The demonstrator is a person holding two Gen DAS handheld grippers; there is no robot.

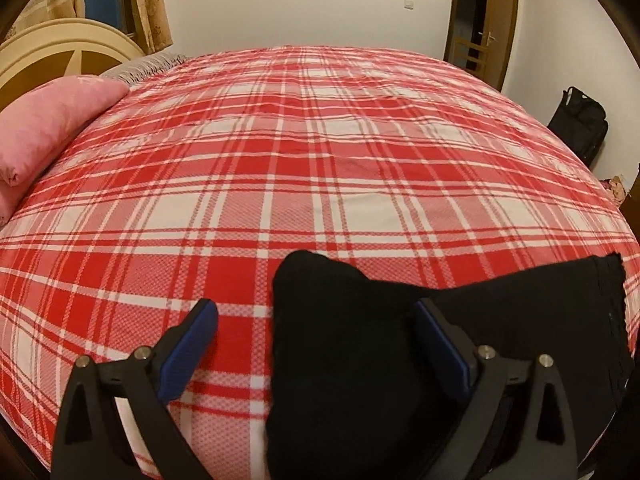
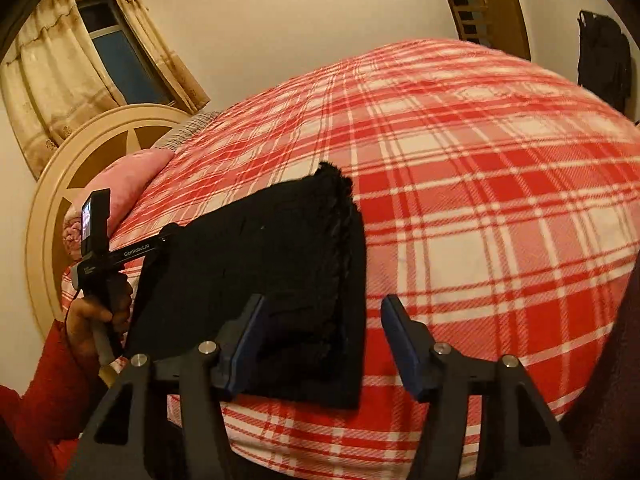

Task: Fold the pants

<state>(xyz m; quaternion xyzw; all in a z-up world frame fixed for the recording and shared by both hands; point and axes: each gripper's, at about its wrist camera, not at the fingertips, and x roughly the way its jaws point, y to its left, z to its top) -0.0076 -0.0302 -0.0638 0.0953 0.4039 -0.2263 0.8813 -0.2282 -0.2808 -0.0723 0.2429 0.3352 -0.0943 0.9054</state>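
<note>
While both jaws stand spread, left gripper [image 1: 316,328] and right gripper [image 2: 322,322] hold nothing; black pants [image 2: 272,280], folded, lower centre on plaid bed [image 2: 480,200]. Risk: a snagging finger undoes fold.

The left gripper [image 1: 316,318] is held with its jaws spread wide, nothing pinched between the blue pads [image 1: 191,346]. The right gripper [image 2: 322,322] is likewise held agape. To its left, the left hand [image 2: 100,312] is seen wrapped around its handle.
</note>
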